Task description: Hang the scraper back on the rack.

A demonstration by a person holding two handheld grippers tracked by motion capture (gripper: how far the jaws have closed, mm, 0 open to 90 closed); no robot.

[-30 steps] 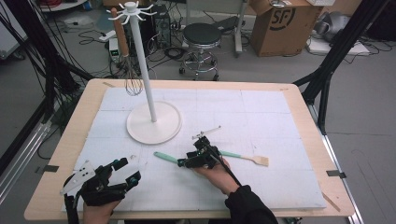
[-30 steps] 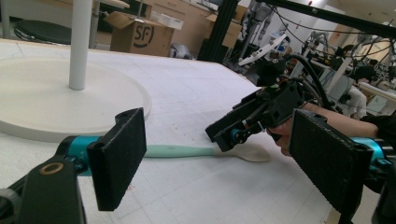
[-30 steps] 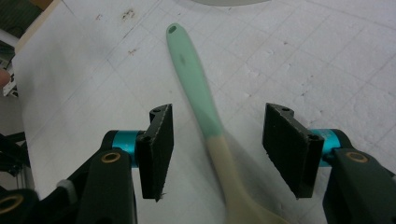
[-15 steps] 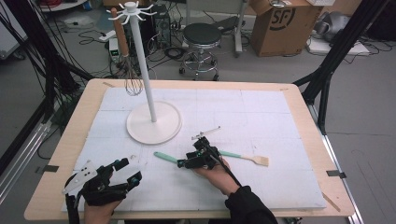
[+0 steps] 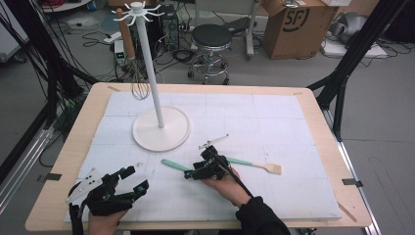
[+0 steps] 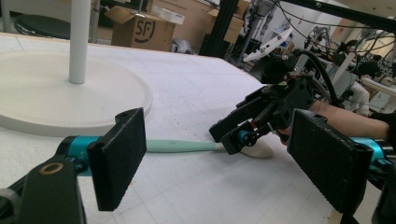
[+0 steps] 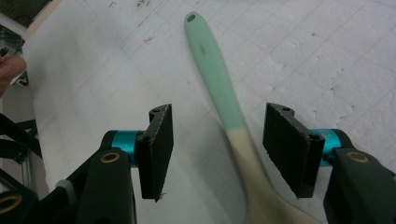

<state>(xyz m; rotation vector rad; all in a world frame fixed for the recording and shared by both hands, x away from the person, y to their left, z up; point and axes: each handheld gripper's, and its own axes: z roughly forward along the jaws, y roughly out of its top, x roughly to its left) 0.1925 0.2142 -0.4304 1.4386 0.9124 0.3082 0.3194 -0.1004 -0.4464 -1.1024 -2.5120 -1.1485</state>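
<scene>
Whisk [image 5: 140, 88] hangs at far left from the white stand [image 5: 150, 68], wire head dangling above the back edge of the surface [image 5: 293, 196]; the stand's round base [image 5: 161, 129] sits flat on the white mat. Down at the near left corner, the left claw [image 5: 132, 180] hovers low over the mat in the person's left hand [image 5: 105, 218], grey plate on top, and its own view shows both black pads [image 6: 119, 156] standing wide apart with nothing between them. From that view, the spatula's green handle runs across the mat just past the pads.

Moving along to the middle: the spatula [image 5: 222, 161] lies flat on the surface, in front of the stand base, green handle end pointing left, pale blade out to the right. The right claw [image 5: 195, 172] sits right over its middle, held by the right hand [image 5: 225, 183]. In the right gripper view the spatula [image 7: 219, 98] runs up between the two pads, closer to the right one, jaws open to either side, neither pad visibly pressing it. Nothing gripped.
</scene>
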